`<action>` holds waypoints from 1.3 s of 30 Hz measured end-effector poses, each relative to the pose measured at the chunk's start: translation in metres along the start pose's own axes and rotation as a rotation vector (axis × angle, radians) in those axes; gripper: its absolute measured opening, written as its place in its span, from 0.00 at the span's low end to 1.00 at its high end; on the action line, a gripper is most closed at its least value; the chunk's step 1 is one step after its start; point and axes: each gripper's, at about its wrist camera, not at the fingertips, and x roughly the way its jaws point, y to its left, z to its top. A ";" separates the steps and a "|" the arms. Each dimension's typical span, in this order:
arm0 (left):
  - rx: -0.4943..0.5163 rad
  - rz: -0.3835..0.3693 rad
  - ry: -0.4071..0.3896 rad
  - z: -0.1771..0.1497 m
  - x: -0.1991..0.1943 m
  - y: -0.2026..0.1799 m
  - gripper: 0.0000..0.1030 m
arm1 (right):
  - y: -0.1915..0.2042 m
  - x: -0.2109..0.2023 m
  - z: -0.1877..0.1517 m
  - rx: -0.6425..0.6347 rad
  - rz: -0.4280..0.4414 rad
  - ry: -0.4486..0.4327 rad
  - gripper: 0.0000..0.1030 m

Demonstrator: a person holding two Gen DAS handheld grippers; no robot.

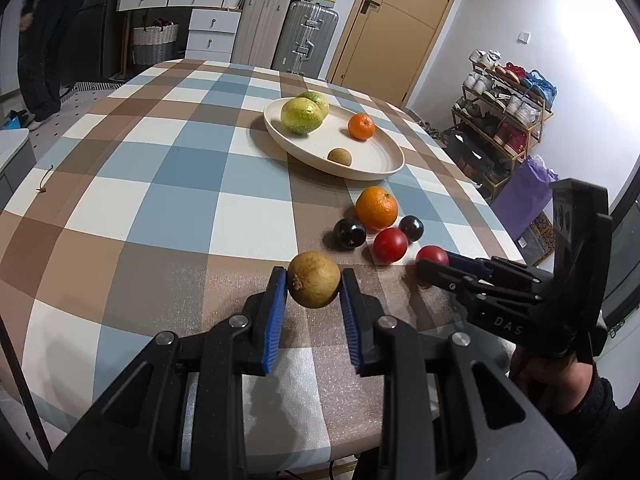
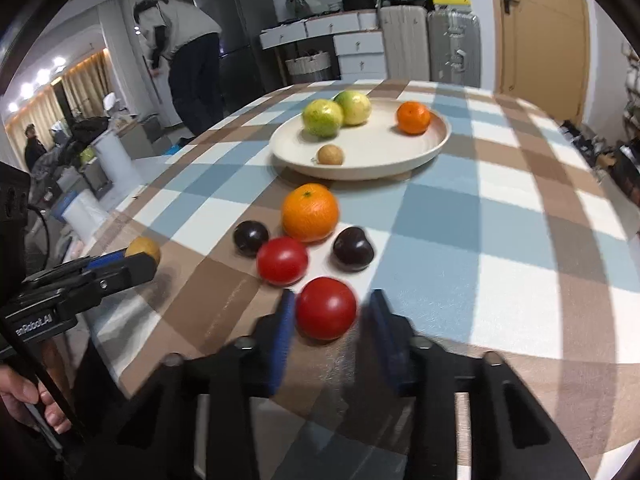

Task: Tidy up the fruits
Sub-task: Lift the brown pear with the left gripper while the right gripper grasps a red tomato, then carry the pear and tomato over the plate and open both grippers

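- Left wrist view: the left claw (image 1: 314, 284) pinches a tan, russet-skinned round fruit (image 1: 314, 279) between its blue pads, both touching its sides. The fruit seems lifted just above the checked desk (image 1: 160, 184), probably on its way to the cream plate (image 1: 384, 170).
- The plate already holds two green citrus (image 1: 301, 115), a small mandarin (image 1: 361, 126) and a small brown fruit (image 1: 339, 157), so sorting looks partly done.
- Right wrist view: the right claw (image 2: 326, 312) is spread around a red tomato (image 2: 326, 308) resting on the desk; one pad is near contact, the other blurred with a gap.
- An orange (image 2: 310, 212), a second tomato (image 2: 282, 260) and two dark plums (image 2: 354, 249) wait just beyond.
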 end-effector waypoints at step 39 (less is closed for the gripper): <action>0.061 -0.024 0.013 0.103 0.046 -0.016 0.23 | -0.037 -0.032 0.050 0.091 0.113 -0.144 0.30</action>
